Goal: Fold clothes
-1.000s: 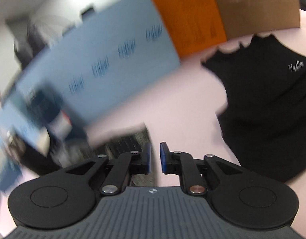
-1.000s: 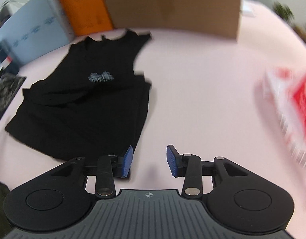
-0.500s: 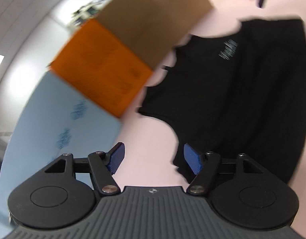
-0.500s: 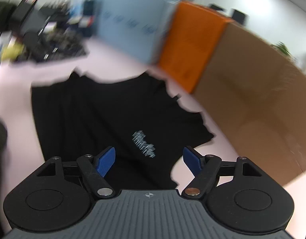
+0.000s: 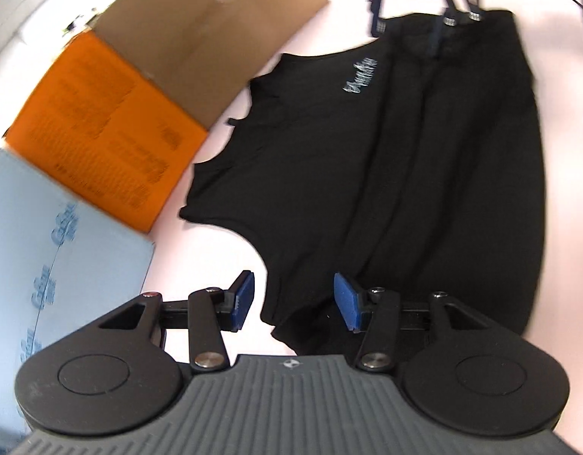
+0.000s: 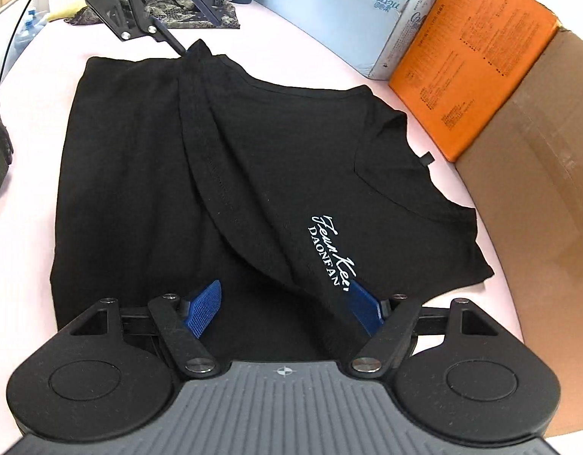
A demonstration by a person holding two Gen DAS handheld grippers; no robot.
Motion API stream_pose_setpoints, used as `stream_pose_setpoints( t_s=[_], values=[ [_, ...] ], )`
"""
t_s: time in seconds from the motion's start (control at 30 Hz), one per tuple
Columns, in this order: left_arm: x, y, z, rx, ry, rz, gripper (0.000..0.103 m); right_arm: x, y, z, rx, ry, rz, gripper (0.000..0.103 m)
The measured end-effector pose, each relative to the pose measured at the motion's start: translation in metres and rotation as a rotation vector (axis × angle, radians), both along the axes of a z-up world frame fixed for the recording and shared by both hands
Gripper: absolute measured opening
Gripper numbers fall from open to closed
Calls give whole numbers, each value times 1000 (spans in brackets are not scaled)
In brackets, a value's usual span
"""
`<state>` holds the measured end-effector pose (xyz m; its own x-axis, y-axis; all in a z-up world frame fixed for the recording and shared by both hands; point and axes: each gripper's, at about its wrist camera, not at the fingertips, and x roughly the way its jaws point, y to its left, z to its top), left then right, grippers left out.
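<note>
left gripper [image 5: 293,303]: held low, jaws spread wide | right gripper [image 6: 284,309]: jaws spread wide, contact apparently not made

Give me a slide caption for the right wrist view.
Open right gripper poised over a black shirt on the pink table, boxes lined alongside.

Black shirt [image 6: 147,174] with white lettering [image 6: 331,254] on the chest. Pale pink surface [image 6: 26,227] beneath. Far right: light blue box [image 6: 352,11] with darker blue logos, orange box [image 6: 477,60] with black print, plain brown cardboard box [image 6: 538,189]. Far left: mottled grey-green patterned cloth [image 6: 177,3]. Black hand-held gripper [image 6: 284,307] with blue ribbed pads [image 6: 202,309], grey ridged body.
</note>
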<state>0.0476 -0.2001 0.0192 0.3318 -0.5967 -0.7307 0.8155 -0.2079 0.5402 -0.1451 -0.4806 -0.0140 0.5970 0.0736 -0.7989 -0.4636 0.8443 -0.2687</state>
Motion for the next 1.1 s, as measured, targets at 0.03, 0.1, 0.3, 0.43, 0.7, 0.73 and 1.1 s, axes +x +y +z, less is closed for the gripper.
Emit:
stream_pose_setpoints(
  t_s=[0.03, 0.1, 0.3, 0.43, 0.7, 0.73, 1.1],
  values=[
    [0, -2, -4, 25, -19, -16, 45, 2, -1, -1, 0, 6, 5, 73],
    [1, -8, -13, 53, -60, -24, 36, 9, -5, -4, 37, 29, -1, 67],
    [42, -45, -19, -47, -1, 339, 2, 30, -50, -4, 335, 48, -335, 9],
    [59, -45, -16, -121, -5, 557, 20, 25, -63, 0, 366, -8, -467, 10],
    [45, 15, 6, -343, 336, 943, 61, -51, -106, 16, 527, -166, -742, 48],
    [33, 17, 8, -355, 354, 932, 61, -59, -109, 13, 569, -161, -757, 48],
    [-60, -5, -13, -237, 330, 735, 63, -48, -97, -6, 540, -191, -741, 6]
  ],
)
